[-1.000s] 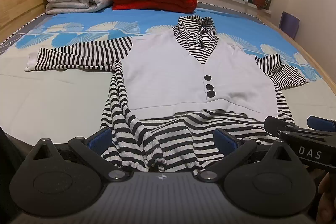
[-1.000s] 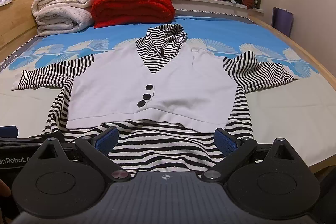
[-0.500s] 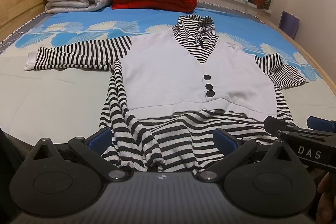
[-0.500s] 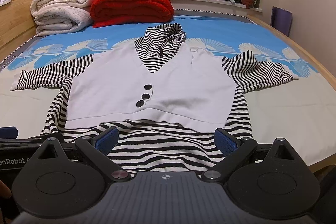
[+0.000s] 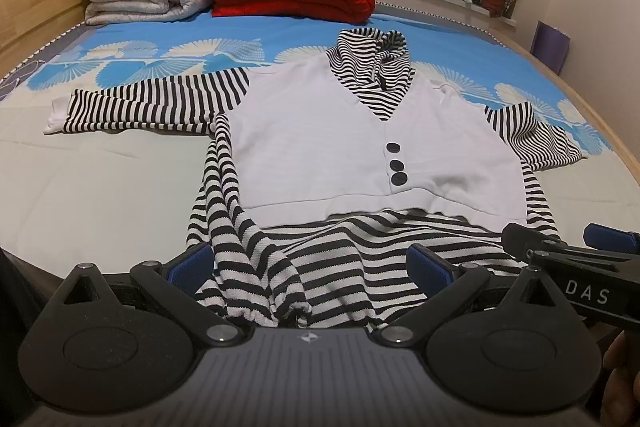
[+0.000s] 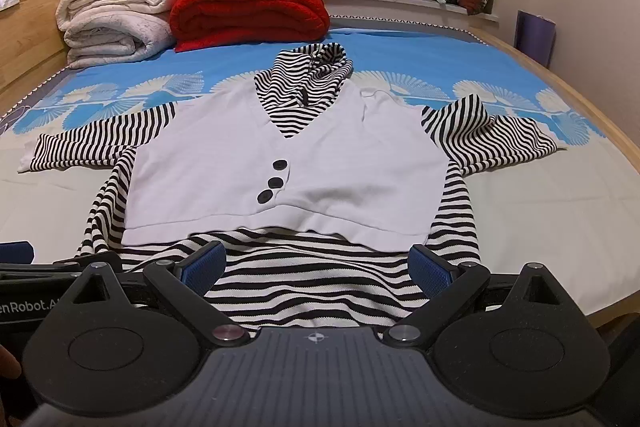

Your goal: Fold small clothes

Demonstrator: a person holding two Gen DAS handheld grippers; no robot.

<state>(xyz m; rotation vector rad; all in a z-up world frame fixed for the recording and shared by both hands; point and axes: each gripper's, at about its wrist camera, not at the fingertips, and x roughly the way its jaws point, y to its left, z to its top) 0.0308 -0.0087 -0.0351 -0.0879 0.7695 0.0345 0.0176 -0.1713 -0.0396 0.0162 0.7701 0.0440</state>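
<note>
Nearest, left gripper: the left gripper hangs over the near edge of the bed with its jaws spread wide; a bunched ridge of the striped hem stands up between the blue pads but nothing pinches it.

Right gripper: the right gripper is likewise spread wide over the flat middle of the hem, holding nothing.

Garment: the small striped top lies face up on the bed, its hem at the near edge, its white vest panel with three dark buttons in the middle and its hood toward the far end.

Risk at the hem: closing the left jaws on that ridge would probably catch a thick, uneven wad; a fold started from it would likely come out skewed, with the crease baked in.

Risk of one layer: the vest panel looks loose over the striped body; a shallow pinch could lift the under layer alone and let the panel slide or buckle.

Risk of uneven lift: the two grippers sit close together near the hem's left and middle, so the right corner may drag.

Sleeves: the left sleeve lies straight toward the left edge, while the right sleeve is humped and may fold crooked.

Far end: the red blanket and rolled bedding sit well apart from the top, so no snag seems likely there.
</note>
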